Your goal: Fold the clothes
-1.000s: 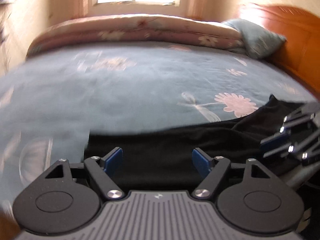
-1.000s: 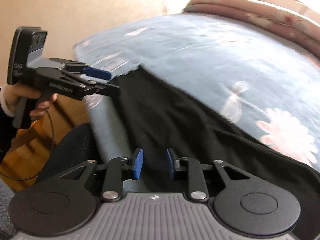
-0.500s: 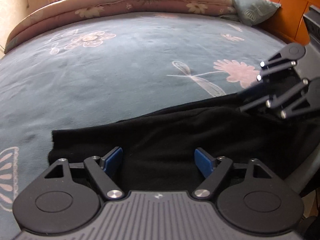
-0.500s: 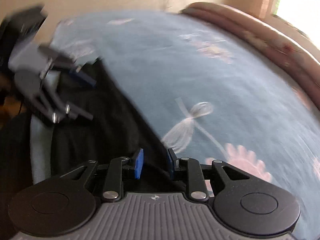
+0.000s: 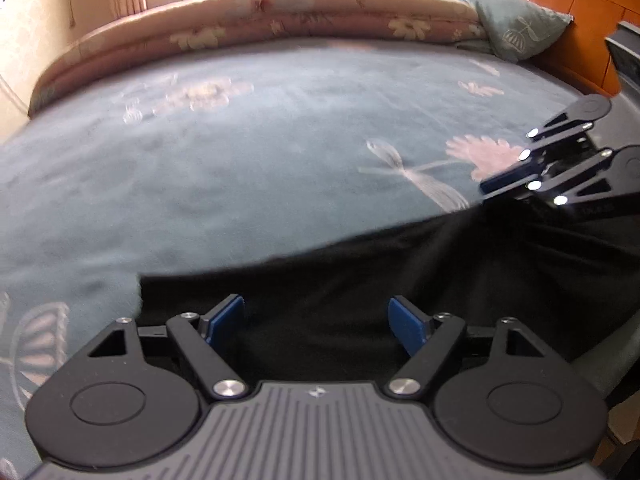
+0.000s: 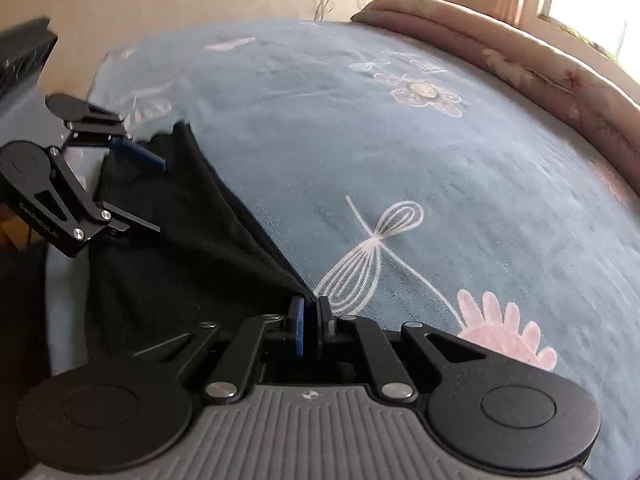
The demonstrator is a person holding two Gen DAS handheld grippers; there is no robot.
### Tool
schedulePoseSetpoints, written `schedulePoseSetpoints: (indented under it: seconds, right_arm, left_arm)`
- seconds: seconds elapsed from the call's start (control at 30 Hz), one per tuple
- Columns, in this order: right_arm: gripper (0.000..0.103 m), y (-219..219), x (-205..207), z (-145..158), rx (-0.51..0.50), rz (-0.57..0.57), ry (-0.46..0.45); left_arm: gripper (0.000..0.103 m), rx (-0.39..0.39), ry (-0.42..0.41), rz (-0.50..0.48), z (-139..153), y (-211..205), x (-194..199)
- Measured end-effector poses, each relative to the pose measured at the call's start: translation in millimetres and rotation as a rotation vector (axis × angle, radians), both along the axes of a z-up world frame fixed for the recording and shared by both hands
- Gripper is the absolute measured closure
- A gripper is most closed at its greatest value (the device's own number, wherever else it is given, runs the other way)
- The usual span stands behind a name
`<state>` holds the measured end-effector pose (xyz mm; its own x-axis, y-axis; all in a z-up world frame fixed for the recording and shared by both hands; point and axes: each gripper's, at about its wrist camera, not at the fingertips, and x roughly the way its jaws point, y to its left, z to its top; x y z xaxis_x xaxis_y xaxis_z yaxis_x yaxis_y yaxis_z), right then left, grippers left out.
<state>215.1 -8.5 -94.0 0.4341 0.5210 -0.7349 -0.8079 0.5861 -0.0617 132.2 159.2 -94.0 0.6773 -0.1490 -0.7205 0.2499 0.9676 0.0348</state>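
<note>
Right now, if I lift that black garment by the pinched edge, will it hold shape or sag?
Likely sag: the black garment already pulls into soft folds toward the closing right gripper, pinched on its edge. Probably light, thin cloth. The left gripper stands open, supporting nothing.

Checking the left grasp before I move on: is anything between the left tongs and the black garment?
Nothing visible. The left tongs stand open directly over the black garment near its corner on the blue bedsheet. The right tongs are closing on the garment's far edge, clear of the left.
</note>
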Motion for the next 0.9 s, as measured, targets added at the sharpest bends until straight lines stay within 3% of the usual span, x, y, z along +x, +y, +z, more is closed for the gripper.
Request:
schedulePoseSetpoints:
  seconds: [0.03, 0.1, 0.2, 0.23, 0.37, 0.4, 0.43, 0.47, 0.57, 0.67, 0.73, 0.8, 0.9]
  right_arm:
    - [0.076, -4, -3, 4, 0.016, -0.016, -0.011]
    - [0.06, -20, -8, 17, 0.062, -0.076, -0.015]
    - [0.053, -47, -20, 31, 0.103, -0.178, -0.029]
    - [0.05, -56, -24, 31, 0.11, -0.215, -0.034]
    - [0.048, -86, -43, 25, 0.162, -0.33, 0.017]
    - [0.048, -93, -47, 24, 0.17, -0.349, 0.028]
    - [0.048, -98, -51, 21, 0.174, -0.364, 0.038]
    - [0.048, -101, -54, 18, 0.179, -0.379, 0.045]
    - [0.048, -112, -62, 12, 0.198, -0.416, 0.067]
    - [0.048, -121, -62, 10, 0.22, -0.448, 0.079]
    - [0.045, -123, -58, 9, 0.23, -0.466, 0.086]
    - [0.042, -125, -56, 7, 0.232, -0.478, 0.087]
    - [0.039, -128, -51, 3, 0.226, -0.495, 0.086]
  left_arm:
    - [0.025, 0.005, -0.009, -0.014, 4, 0, 0]
    - [0.029, 0.029, -0.024, -0.045, 9, -1, 4]
    - [0.045, 0.098, -0.045, -0.123, 10, -12, 18]
    - [0.046, 0.121, -0.045, -0.165, 8, -16, 24]
    - [0.046, 0.241, -0.019, -0.322, -5, -32, 40]
    - [0.049, 0.239, -0.014, -0.334, -6, -32, 43]
    - [0.057, 0.238, -0.009, -0.346, -6, -32, 46]
    - [0.073, 0.232, 0.0, -0.333, -6, -31, 49]
    - [0.072, 0.235, 0.013, -0.277, -5, -25, 55]
    - [0.071, 0.2, 0.031, -0.153, -1, -11, 61]
    - [0.073, 0.235, 0.016, -0.104, 3, -13, 59]
    - [0.076, 0.204, -0.016, -0.13, 15, -23, 55]
    - [0.068, 0.102, -0.037, -0.281, 31, -57, 49]
